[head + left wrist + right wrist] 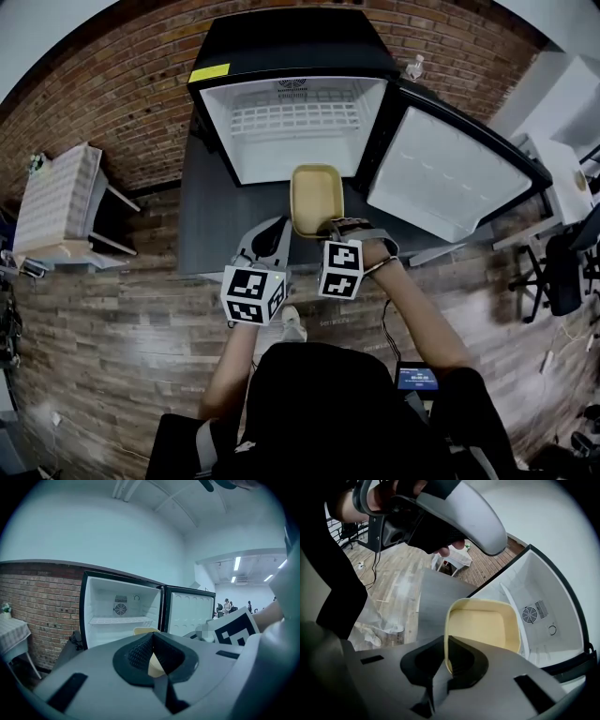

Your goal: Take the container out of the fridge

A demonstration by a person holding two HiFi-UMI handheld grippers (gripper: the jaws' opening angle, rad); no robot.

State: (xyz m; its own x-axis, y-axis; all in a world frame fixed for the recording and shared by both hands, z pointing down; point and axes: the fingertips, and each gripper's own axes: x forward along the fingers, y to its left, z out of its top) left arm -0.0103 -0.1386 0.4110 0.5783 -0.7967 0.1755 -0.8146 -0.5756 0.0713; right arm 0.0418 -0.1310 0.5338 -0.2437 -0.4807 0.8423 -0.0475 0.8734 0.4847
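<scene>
Presently: yellow container (317,197), just before open fridge (291,42), its rim clamped between right gripper (446,644) jaws. Left gripper (152,637) beside container, jaws closed together, empty.

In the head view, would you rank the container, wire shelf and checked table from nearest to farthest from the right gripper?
1. container, gripped by the right gripper at its rim.
2. wire shelf, ahead, inside the fridge.
3. checked table, far left.
</scene>
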